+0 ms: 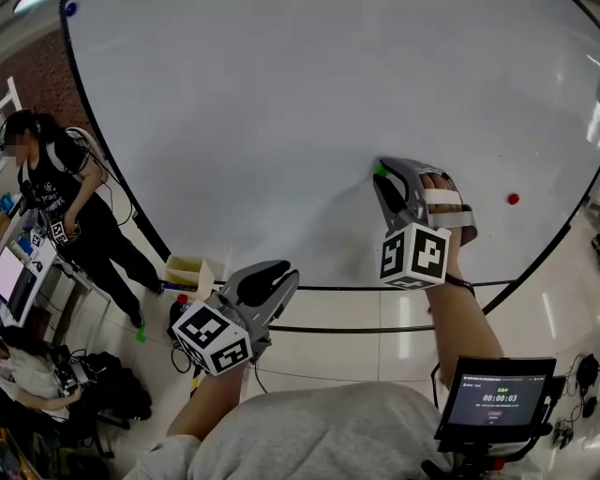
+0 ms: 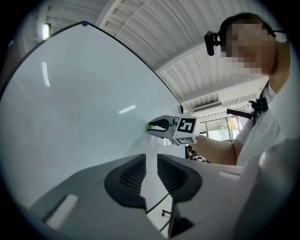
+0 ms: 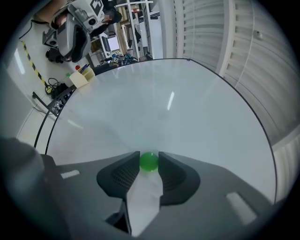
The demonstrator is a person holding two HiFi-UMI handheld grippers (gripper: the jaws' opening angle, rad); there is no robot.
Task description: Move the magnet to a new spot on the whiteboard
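A small green magnet (image 1: 380, 171) sits on the large whiteboard (image 1: 281, 112), right of its middle. My right gripper (image 1: 381, 175) is shut on it, tips against the board; in the right gripper view the magnet (image 3: 149, 161) fills the gap between the two pads of this gripper (image 3: 149, 164). The left gripper view shows the same grip from the side, the green magnet (image 2: 149, 127) at the jaw tips. My left gripper (image 1: 281, 274) hangs below the board's lower edge, away from it. Its jaws (image 2: 151, 161) stand slightly apart, and it is open with nothing between them.
A red magnet (image 1: 513, 199) sticks to the board at far right, a blue one (image 1: 71, 8) at the top left corner. A person (image 1: 56, 187) stands left of the board beside desks. A cardboard box (image 1: 187, 272) lies under the board's edge. A timer screen (image 1: 497, 394) is at lower right.
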